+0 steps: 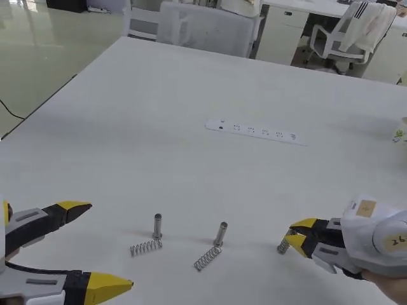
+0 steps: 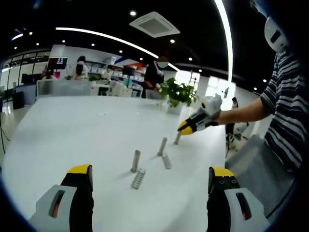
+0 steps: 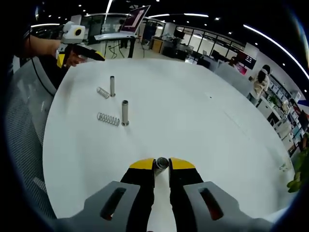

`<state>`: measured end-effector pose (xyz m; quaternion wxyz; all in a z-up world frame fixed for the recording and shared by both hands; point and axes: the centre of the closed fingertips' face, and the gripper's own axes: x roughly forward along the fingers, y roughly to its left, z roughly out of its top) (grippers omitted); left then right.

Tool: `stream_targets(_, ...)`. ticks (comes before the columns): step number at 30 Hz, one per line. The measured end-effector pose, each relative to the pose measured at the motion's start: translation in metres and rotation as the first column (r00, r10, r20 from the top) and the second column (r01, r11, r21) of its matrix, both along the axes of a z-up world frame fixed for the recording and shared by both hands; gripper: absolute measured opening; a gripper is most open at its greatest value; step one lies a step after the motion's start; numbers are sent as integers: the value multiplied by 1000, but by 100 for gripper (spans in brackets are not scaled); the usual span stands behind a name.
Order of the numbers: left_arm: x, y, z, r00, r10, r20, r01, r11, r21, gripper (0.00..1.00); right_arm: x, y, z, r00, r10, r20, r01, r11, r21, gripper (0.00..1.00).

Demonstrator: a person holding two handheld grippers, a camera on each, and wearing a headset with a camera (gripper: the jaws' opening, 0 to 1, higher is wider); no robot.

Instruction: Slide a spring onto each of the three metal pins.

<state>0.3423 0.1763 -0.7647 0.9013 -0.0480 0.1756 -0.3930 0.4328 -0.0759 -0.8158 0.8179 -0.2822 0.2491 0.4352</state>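
Observation:
Two metal pins stand upright on the white table, one (image 1: pixel 158 225) (image 2: pixel 135 160) (image 3: pixel 112 86) to the left of the other (image 1: pixel 220 233) (image 2: pixel 162 146) (image 3: pixel 125 112). A loose spring lies beside each: one (image 1: pixel 145 246) (image 2: pixel 138 178) (image 3: pixel 102 92) by the left pin, one (image 1: pixel 207 257) (image 2: pixel 166 161) (image 3: pixel 108 118) by the right. My right gripper (image 1: pixel 296 236) (image 3: pixel 161 164) (image 2: pixel 186 128) is shut on a third spring (image 1: pixel 283 246) (image 3: pixel 161 164) low over the table; whether a pin sits inside it is hidden. My left gripper (image 1: pixel 95 244) (image 2: pixel 150 171) (image 3: pixel 79 58) hovers wide open at the near left, holding nothing.
A white power strip (image 1: pixel 254 131) lies mid-table beyond the pins. Office chairs (image 1: pixel 203 28) stand past the far edge, and the table's left edge (image 1: pixel 38 105) runs diagonally. A potted plant (image 2: pixel 178 92) sits at the far end in the left gripper view.

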Motion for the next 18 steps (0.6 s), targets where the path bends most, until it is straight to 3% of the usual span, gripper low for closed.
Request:
stream_targets(8,0,1,1,1000,2,3,-2,1000,5,97,-1,-1,-1,1000,-11,-25,11,1000,16,8)
stream_targets(14,-1,-3,5,1000,-2,-7,2,1000,-17,96,-3,1,0,1000,-12,-26,12,1000,14,11)
stream_targets(18,0,-9,14,1000,-9,12,10,1000,-28,96,-2,1,1,1000,-18,-19,19,1000,14,15)
